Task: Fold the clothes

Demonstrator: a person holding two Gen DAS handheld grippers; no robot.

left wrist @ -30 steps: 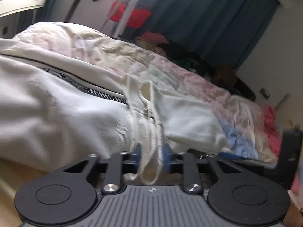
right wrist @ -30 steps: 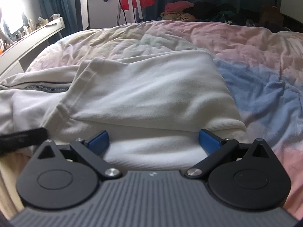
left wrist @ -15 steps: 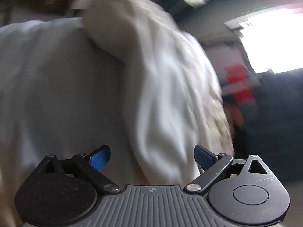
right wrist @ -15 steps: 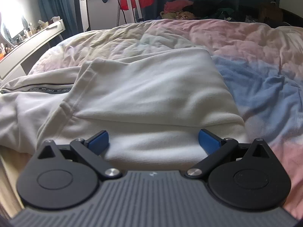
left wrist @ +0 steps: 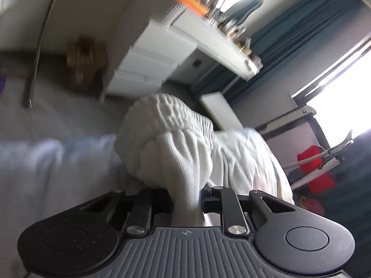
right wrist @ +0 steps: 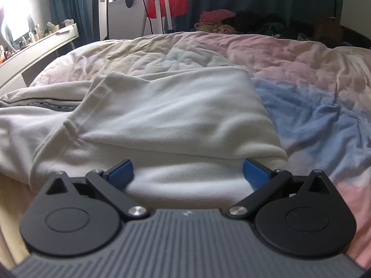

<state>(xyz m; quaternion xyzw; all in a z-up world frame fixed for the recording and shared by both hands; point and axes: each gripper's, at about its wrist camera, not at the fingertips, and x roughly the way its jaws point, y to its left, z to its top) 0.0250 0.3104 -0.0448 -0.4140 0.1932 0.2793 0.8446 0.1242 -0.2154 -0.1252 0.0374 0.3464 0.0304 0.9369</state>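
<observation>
A white garment (right wrist: 176, 111) lies partly folded on the pastel bed cover (right wrist: 301, 69), with a dark trim strip at its left. My right gripper (right wrist: 187, 173) hovers low over its near edge, open, blue pads wide apart and cloth under them but not pinched. In the left wrist view a bunched white ribbed part of the garment (left wrist: 171, 139) rises in front of the camera. My left gripper (left wrist: 186, 197) is closing its jaws on a fold of that cloth, which sits pinched between the blue pads. That view is tilted and blurred.
A white dressing table (right wrist: 39, 46) with small bottles stands left of the bed; it also shows as white drawers (left wrist: 162, 53) in the left view. A pile of clothes (right wrist: 231, 20) and a red item on a stand (right wrist: 169, 2) lie beyond the bed, under a bright window (left wrist: 343, 106).
My left gripper let go of the drawstring part it held, opened wide, swung to the left and rolled, and now grips a ribbed bunch of the white garment. The right gripper kept still.
</observation>
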